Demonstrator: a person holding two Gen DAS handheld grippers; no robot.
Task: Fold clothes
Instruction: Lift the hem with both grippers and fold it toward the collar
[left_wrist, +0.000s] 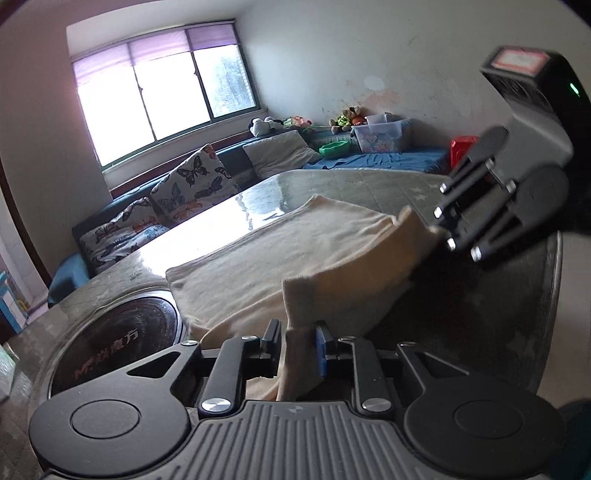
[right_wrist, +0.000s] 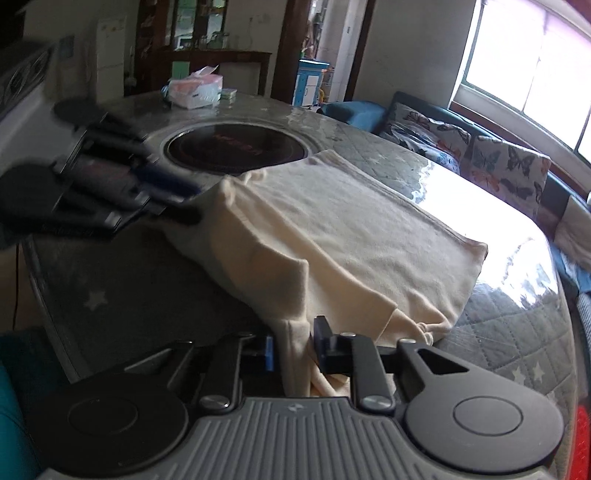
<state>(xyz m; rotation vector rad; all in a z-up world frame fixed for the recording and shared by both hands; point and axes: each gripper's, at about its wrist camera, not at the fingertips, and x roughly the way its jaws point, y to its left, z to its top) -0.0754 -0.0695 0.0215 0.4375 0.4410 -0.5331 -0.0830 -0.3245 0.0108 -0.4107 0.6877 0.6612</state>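
Between the two pairs of jaws: a cream cloth hangs in a lifted fold, its near edge raised off the table while the far part lies flat on the glossy top.
Cloth, far part: spread flat ahead of both pairs of jaws, with one straight hemmed edge toward the window side.
Left gripper: jaws pressed onto a bunched corner of the cloth, which runs down between them toward the camera; from the right wrist view the same gripper is blurred, at the left end of the lifted edge.
Right gripper: jaws pinching a gathered strip of the cloth, with folds of fabric spilling just to their right; from the left wrist view it meets the cloth at the right end of the lifted edge.
Lifted edge: stretched between the two grippers, sagging into a ridge in the middle.
Round cooktop: set into the table, just beyond the cloth's far corner, left of the left jaws in their own view.
Tissue pack: on the table well beyond the cooktop.
Sofa with butterfly cushions: past the far edge of the table, below the window.
Storage box: far off, along the wall beside soft toys.
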